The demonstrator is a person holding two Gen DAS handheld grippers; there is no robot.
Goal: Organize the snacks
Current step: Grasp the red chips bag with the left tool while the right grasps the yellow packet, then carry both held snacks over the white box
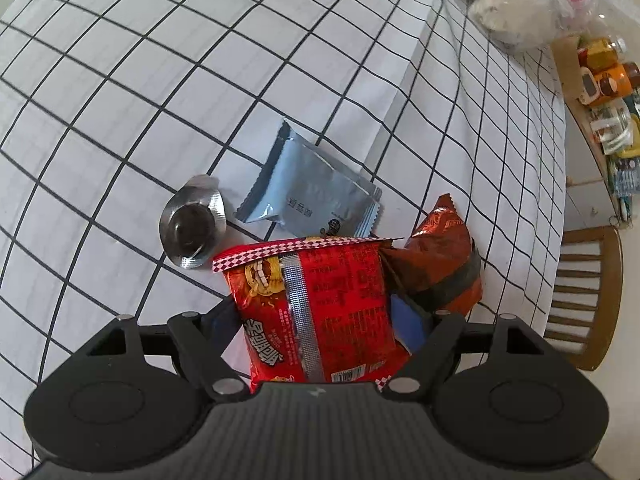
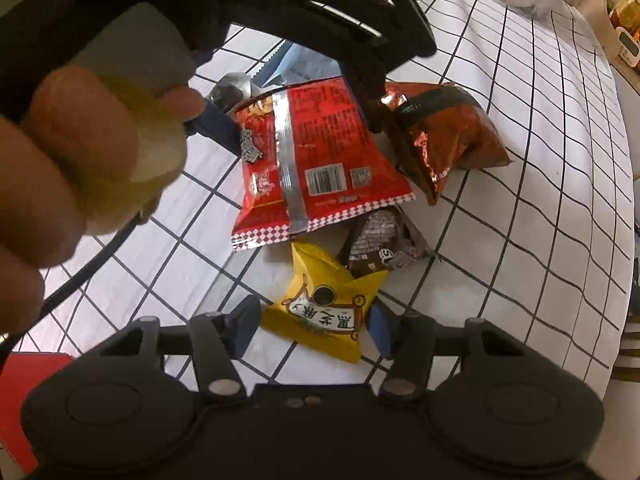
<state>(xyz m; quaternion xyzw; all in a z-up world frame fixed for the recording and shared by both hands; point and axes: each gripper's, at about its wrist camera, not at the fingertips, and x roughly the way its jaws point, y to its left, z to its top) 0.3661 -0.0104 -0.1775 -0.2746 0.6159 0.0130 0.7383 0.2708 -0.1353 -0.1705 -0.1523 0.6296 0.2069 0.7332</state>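
Observation:
My left gripper (image 1: pixel 320 316) is shut on a red snack bag (image 1: pixel 320 304), also seen in the right wrist view (image 2: pixel 316 156), held just above the checked tablecloth (image 1: pixel 120 100). Beyond it lie a silver-blue packet (image 1: pixel 308 188), a round foil-wrapped snack (image 1: pixel 192 224) and a dark orange bag (image 1: pixel 440 256). My right gripper (image 2: pixel 312 324) is open, its blue pads on either side of a yellow packet (image 2: pixel 320 312) on the table. A dark brown packet (image 2: pixel 380 240) lies between the yellow packet and the red bag. The orange bag (image 2: pixel 444 132) is to the right.
A clear plastic bag (image 1: pixel 516 4) lies at the table's far right. A shelf of jars and bottles (image 1: pixel 604 80) and a wooden chair (image 1: pixel 584 296) stand past the table's right edge. A hand (image 2: pixel 68 168) fills the left of the right wrist view.

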